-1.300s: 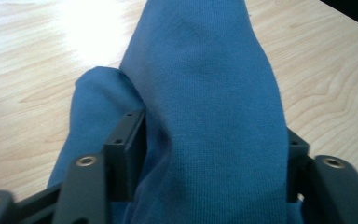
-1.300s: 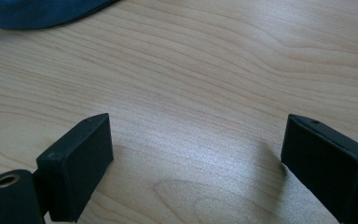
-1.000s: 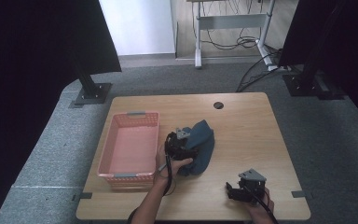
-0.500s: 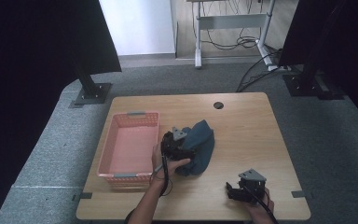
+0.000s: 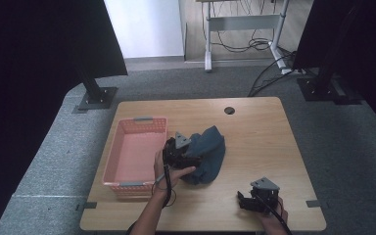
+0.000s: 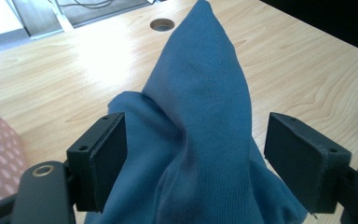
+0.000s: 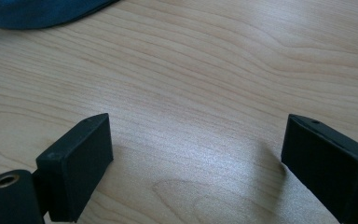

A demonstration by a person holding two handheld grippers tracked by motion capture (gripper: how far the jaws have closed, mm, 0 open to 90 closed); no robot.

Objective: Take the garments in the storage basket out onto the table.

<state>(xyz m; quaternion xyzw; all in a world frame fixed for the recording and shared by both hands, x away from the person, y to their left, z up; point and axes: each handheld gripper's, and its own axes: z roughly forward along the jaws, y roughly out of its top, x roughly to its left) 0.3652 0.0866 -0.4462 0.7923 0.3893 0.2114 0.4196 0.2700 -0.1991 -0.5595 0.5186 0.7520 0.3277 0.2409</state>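
Since a second ago my left gripper (image 5: 192, 155) has slid a little toward the pink perforated plastic basket (image 5: 119, 155), while my right gripper (image 5: 247, 201) has stayed parked at the near edge of the pale wooden bench (image 5: 254, 132).

My left gripper (image 6: 191, 154) now straddles the crumpled dark blue knit cloth (image 6: 200, 107), its jaws spread wide with a raised fold of the fabric standing between them; I am not yet pinching anything. The cloth (image 5: 206, 154) lies in a heap in the middle of the bench, just beside the basket's right wall. My right gripper (image 7: 196, 168) is released too, jaws apart over bare wood, with an edge of the cloth (image 7: 37, 11) at the top corner of its view.

I judge this the grasping step: I need to clench on that ridge, deep enough to catch more than one layer, then lift and carry it left into the basket.

My left hand (image 5: 169, 171) covers the near side of the heap from above, so I cannot tell how the cloth is folded underneath, nor whether anything lies beneath it.
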